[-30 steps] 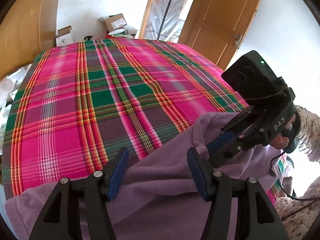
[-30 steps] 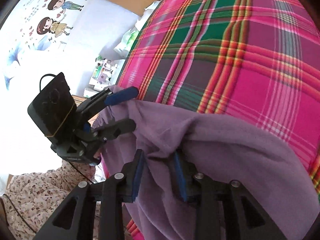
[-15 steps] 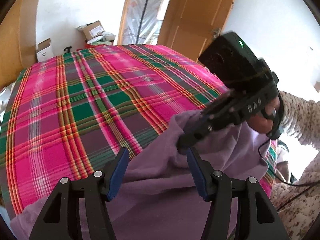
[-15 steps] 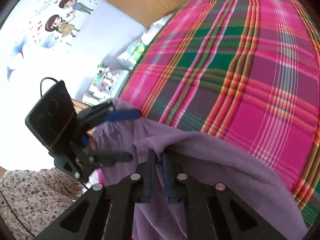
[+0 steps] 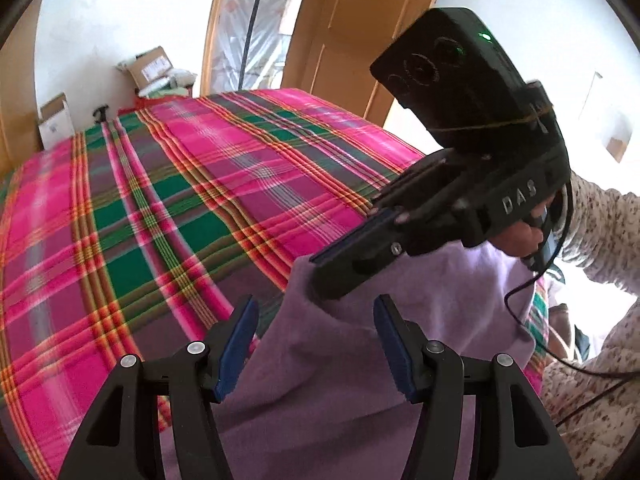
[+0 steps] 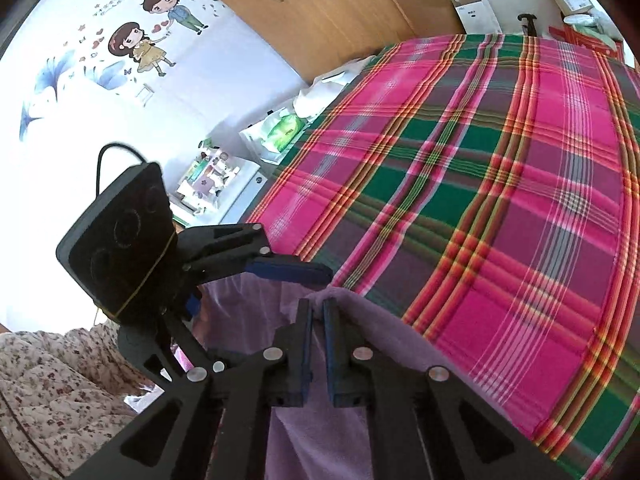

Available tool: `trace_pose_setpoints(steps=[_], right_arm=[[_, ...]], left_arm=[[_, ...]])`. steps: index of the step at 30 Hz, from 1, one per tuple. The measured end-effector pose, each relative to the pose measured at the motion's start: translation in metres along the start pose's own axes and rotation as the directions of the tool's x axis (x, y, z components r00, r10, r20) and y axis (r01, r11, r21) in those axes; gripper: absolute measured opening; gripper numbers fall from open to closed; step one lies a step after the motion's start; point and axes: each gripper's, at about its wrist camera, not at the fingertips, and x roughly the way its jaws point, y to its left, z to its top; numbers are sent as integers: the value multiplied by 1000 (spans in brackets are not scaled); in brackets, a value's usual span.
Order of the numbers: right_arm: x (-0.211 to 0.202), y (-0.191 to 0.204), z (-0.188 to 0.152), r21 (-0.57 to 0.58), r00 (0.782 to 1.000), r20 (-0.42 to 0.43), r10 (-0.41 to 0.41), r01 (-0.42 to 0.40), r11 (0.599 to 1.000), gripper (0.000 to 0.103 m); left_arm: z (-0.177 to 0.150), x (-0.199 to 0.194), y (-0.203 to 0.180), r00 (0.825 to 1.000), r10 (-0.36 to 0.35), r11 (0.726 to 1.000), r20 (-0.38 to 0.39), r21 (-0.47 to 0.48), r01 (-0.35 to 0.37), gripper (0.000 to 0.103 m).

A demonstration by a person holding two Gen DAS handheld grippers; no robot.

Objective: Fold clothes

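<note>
The right tongs (image 6: 317, 308) are clamped on a raised fold of the lilac garment (image 5: 360, 380), which lies at the near edge of the bed's plaid cover (image 5: 180, 200). The left tongs (image 5: 314, 320) stand wide apart, empty, over the cloth. Cardboard boxes (image 5: 152, 66) and a wooden door (image 5: 352, 20) stand beyond the bed

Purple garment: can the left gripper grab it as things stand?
Probably yes. The left gripper is open with the purple garment right between its fingers, nothing blocking; the right gripper already pinches an edge.
</note>
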Motion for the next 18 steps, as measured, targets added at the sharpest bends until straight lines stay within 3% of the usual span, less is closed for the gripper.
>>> trace_pose_setpoints(steps=[3,7,10,12,14,18], right_arm=[[-4,-5,0,13,1000,18,-1,0,1000,6],[-6,-11,4,26,999,46,9,-10,1000,5],[-5,-15,6,30,999,45,5,-6,1000,5],[-5,-18,6,40,999,48,2,-4,999,5],[-7,-23,6,62,998,59,5,-8,998,7],[-26,-33,2,105,993,120,-16,3,994,7]], left_arm=[[5,8,8,999,-34,999,-5,-25,34,62],[8,15,21,995,-96,992,-1,-86,95,46],[10,20,25,994,-106,989,-5,-106,105,31],[11,22,29,995,-101,988,-3,-121,100,27],[13,25,33,996,-89,986,-1,-138,88,14],[11,25,41,997,-75,981,19,-175,77,11]])
